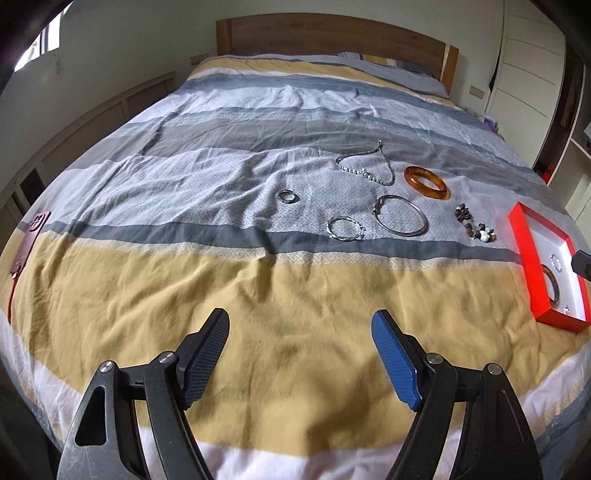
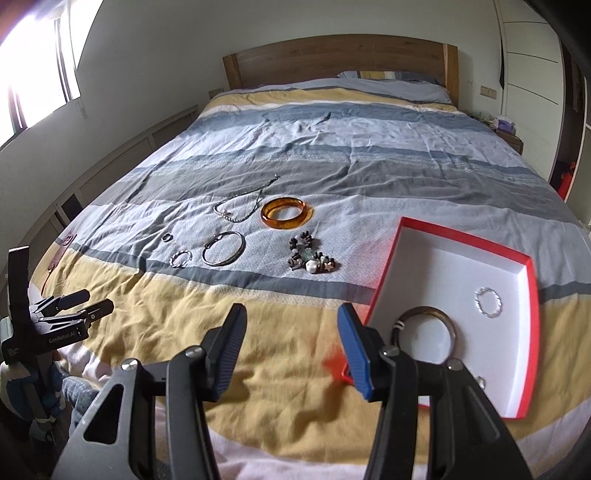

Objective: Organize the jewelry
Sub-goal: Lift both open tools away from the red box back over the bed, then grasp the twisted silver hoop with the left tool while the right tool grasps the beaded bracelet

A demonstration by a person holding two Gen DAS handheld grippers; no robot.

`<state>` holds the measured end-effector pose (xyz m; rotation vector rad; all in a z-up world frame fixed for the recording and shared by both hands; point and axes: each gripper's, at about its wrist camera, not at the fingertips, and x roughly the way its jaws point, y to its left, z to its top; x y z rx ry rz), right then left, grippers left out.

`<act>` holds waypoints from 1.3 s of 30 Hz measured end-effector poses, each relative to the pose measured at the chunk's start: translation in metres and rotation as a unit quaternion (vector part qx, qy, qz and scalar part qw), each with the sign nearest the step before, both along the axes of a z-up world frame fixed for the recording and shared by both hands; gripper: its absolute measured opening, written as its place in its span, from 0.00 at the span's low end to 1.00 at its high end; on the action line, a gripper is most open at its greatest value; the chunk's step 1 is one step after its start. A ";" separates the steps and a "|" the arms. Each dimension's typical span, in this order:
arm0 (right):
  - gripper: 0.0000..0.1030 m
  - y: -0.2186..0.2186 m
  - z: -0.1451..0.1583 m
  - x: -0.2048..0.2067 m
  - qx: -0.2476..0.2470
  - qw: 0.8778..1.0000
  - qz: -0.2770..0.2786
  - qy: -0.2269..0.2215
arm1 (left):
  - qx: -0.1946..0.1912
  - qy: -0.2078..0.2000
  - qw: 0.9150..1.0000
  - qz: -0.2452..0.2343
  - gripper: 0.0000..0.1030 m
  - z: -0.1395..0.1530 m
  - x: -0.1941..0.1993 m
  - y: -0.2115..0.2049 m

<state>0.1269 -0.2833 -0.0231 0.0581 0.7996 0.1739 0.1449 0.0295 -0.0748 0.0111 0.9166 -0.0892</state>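
Observation:
Jewelry lies spread on a striped bedspread: an amber bangle (image 1: 427, 182) (image 2: 287, 217), a silver necklace (image 1: 365, 165) (image 2: 243, 205), a thin silver bangle (image 1: 401, 219) (image 2: 224, 248), a twisted silver ring bracelet (image 1: 345, 228) (image 2: 181, 257), a small ring (image 1: 287, 196) (image 2: 167, 237) and a beaded bracelet (image 1: 477, 224) (image 2: 310, 256). A red box (image 1: 546, 263) (image 2: 406, 225) with a white inside holds a dark bangle (image 2: 428, 325) and a twisted silver ring (image 2: 488, 302). My left gripper (image 1: 301, 325) hangs open over the yellow stripe, empty. My right gripper (image 2: 291, 319) is open and empty beside the box's near corner.
A wooden headboard (image 1: 332, 33) and a pillow (image 2: 399, 86) are at the far end. A brown phone case (image 1: 33, 236) lies at the bed's left edge. White cupboards (image 1: 528, 62) stand on the right. The left gripper (image 2: 79, 308) shows at the right wrist view's left edge.

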 end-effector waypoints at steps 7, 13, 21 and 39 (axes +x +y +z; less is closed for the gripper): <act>0.53 0.015 -0.022 0.052 -0.014 1.000 0.011 0.021 | 0.013 0.016 0.999 -0.025 0.76 -0.021 0.045 -0.012; 0.54 0.023 -0.041 0.094 -0.030 0.999 0.016 0.038 | 0.020 0.021 0.998 -0.050 0.76 -0.035 0.084 -0.026; 0.55 0.024 -0.070 0.141 -0.037 0.997 0.016 0.067 | 0.020 0.034 0.996 -0.084 0.76 -0.055 0.119 -0.040; 0.15 0.021 -0.098 0.155 0.013 0.993 0.009 0.114 | -0.012 0.036 0.997 -0.069 0.37 -0.058 0.132 -0.030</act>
